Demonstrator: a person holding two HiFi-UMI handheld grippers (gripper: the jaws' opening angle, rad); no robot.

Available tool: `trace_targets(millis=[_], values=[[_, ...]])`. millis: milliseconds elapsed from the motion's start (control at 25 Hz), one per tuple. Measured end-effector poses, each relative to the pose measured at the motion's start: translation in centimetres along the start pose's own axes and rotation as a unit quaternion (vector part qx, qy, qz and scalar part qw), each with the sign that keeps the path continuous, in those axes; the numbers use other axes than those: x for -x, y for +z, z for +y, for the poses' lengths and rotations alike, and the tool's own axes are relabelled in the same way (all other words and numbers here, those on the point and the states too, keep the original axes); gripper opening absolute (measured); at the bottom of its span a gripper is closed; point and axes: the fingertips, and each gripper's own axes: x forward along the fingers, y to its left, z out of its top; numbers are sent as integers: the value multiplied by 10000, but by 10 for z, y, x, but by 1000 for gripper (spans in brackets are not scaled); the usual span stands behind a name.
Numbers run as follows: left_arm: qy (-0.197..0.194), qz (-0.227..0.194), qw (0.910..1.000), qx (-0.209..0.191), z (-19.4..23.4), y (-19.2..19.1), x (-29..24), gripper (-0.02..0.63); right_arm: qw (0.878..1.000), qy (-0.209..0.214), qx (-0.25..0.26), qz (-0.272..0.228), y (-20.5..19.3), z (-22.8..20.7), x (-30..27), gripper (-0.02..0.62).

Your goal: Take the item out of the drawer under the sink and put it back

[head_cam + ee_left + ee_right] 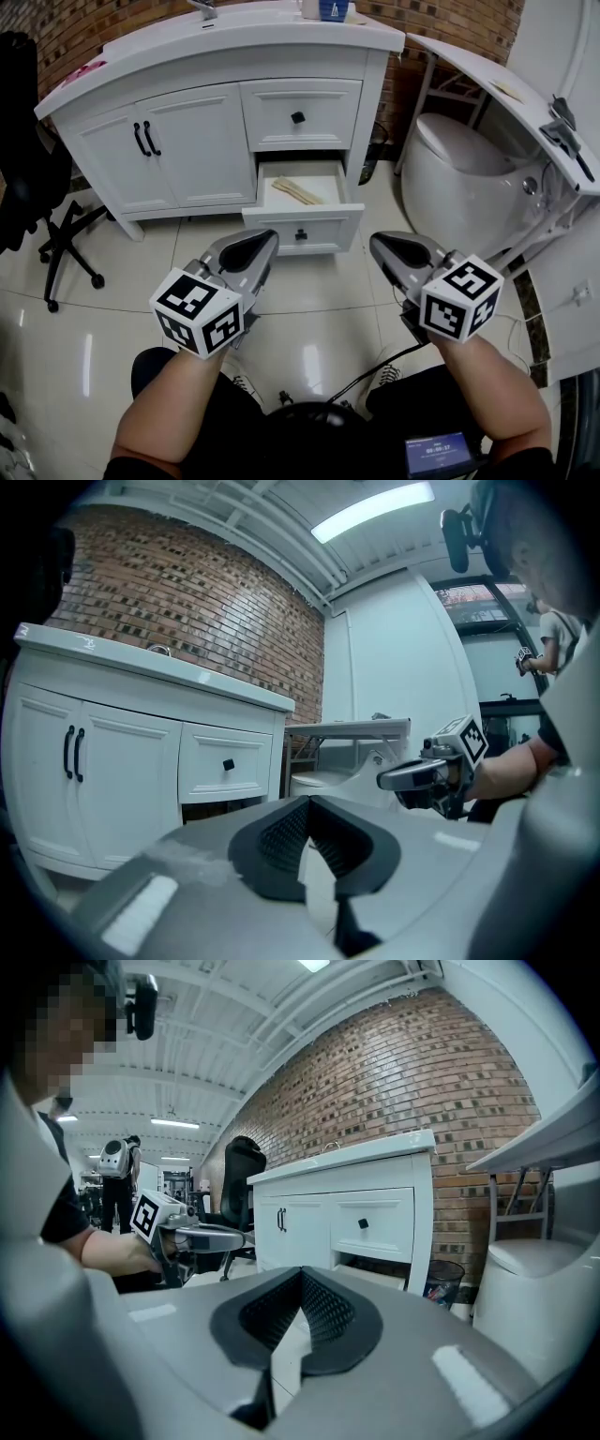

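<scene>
Right, head view first. Lower drawer [265, 184] of the white vanity [187, 141] is pulled open, and the item [298, 191], pale wooden sticks by the look of it, lies inside on the drawer floor, towards the back. Nothing else in that drawer as far as I can see. Upper drawer [298, 114] is closed, so contents unknown. Left gripper [263, 241] and right gripper [383, 246] are both held low in front of me, well short of the drawer, touching nothing. My read on progress: drawer's open, but take-out isn't done and put-back isn't either, so most of the job remains.

Left gripper view: left gripper [307, 802] has its jaws pressed together, nothing btwn them. Upper drawer [226, 763] is ahead and the right gripper [412, 777] is off to the side. Item isn't in this view.

Right gripper view: right gripper [300, 1275] is likewise clenched on nothing. I see the left gripper [202, 1237] opposite and the upper drawer [370, 1224]. A dark bin [441, 1283] stands beside the vanity w/ some bits in it, too small to ID.

Next I'd need to spread one pair of jaws before reaching in.
</scene>
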Motion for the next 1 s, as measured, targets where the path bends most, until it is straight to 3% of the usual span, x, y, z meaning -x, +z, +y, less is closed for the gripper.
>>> trace_targets(millis=[1000], values=[[1, -5, 10000, 8, 0, 1, 4, 6, 9999, 116, 29, 64, -1, 9, -5, 6]])
